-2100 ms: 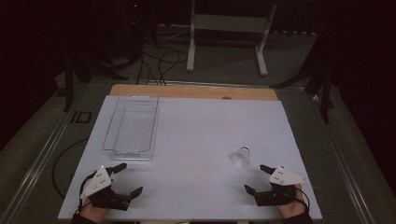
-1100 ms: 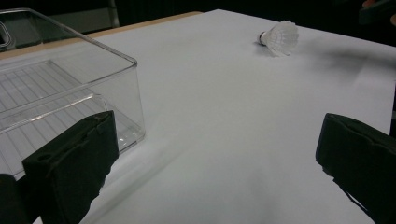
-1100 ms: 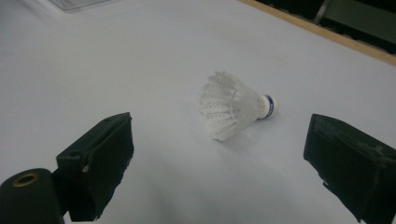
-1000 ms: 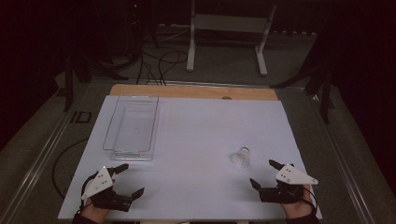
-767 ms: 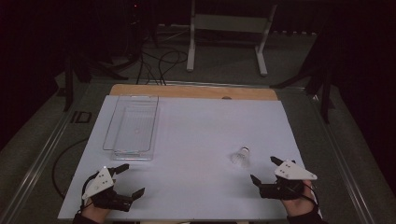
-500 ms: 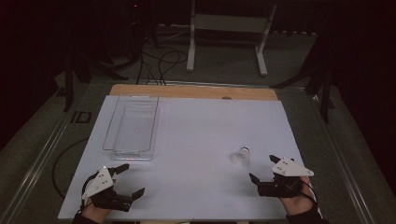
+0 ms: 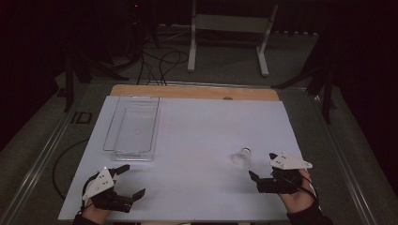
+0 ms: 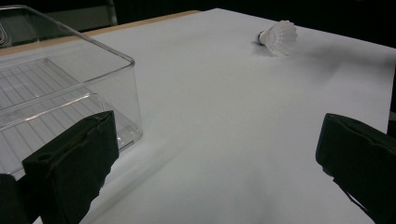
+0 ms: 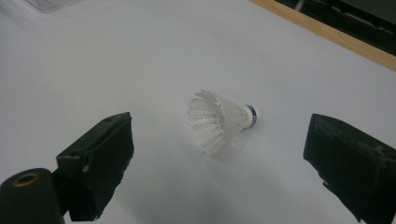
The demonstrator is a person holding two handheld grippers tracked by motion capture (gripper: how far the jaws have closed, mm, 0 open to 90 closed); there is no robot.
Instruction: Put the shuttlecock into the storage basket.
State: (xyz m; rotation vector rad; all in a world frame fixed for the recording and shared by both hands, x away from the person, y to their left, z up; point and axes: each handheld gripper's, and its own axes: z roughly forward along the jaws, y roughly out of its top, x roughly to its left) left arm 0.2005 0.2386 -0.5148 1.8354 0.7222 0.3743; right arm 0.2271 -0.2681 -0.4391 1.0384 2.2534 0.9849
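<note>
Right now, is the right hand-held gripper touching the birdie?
Apart. In the right gripper view, the birdie lies on the white table ahead of the open right hand-held gripper, with bare table between it and both jaws.

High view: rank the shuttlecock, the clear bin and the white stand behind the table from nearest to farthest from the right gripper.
1. Shuttlecock: on the white sheet, just ahead and left of the right gripper, whose jaws stand open.
2. Clear bin: across the sheet, on its left side.
3. White stand: on the floor beyond the table's far edge.
</note>
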